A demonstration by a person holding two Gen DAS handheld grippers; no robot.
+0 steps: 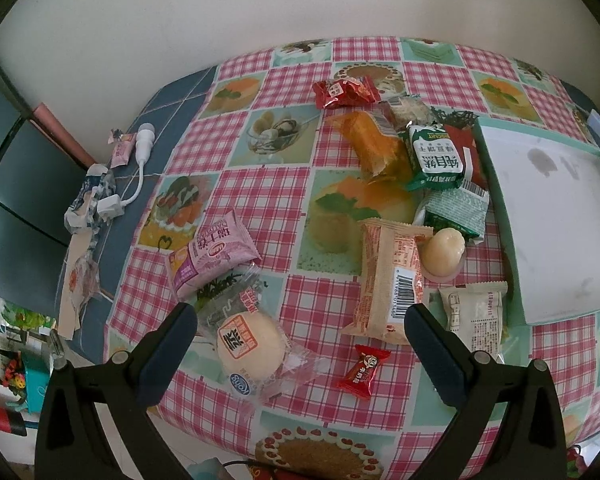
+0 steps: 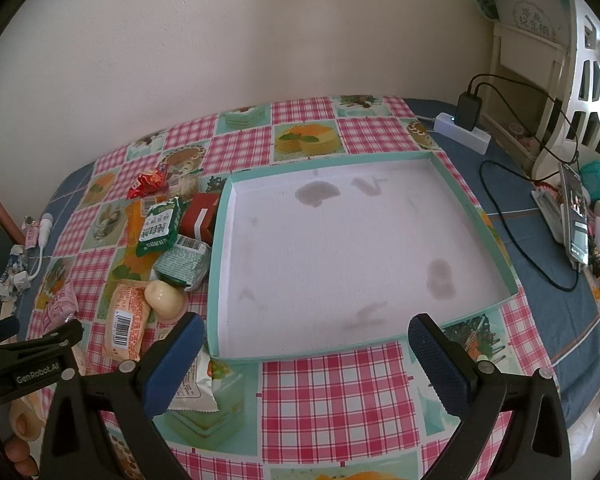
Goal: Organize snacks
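The left gripper (image 1: 300,344) hangs over the near edge of the counter (image 1: 324,396) with its jaws wide apart and nothing between them. Directly between and just below its fingertips lie two snacks: a round pale bun in clear wrap (image 1: 249,344) toward the left finger, and one small red candy (image 1: 363,371) toward the right finger. A beige barcoded packet (image 1: 388,276) lies just beyond the right finger, touching a pale jelly cup (image 1: 444,252); a cream packet (image 1: 474,316) lies beside that finger. A pink packet (image 1: 212,254) lies beyond the left finger. Farther off, the pile holds two green biscuit packets (image 1: 436,156), one orange wrapped cake (image 1: 376,144) and what appear to be two red candy wrappers (image 1: 346,92), though they overlap and the count is uncertain. The right gripper (image 2: 306,354) is likewise spread apart and empty, poised over the near rim of one shallow teal-edged tray (image 2: 496,240), whose white floor carries no snacks, only stains. The snack pile lies to the left of this tray, touching its left wall.
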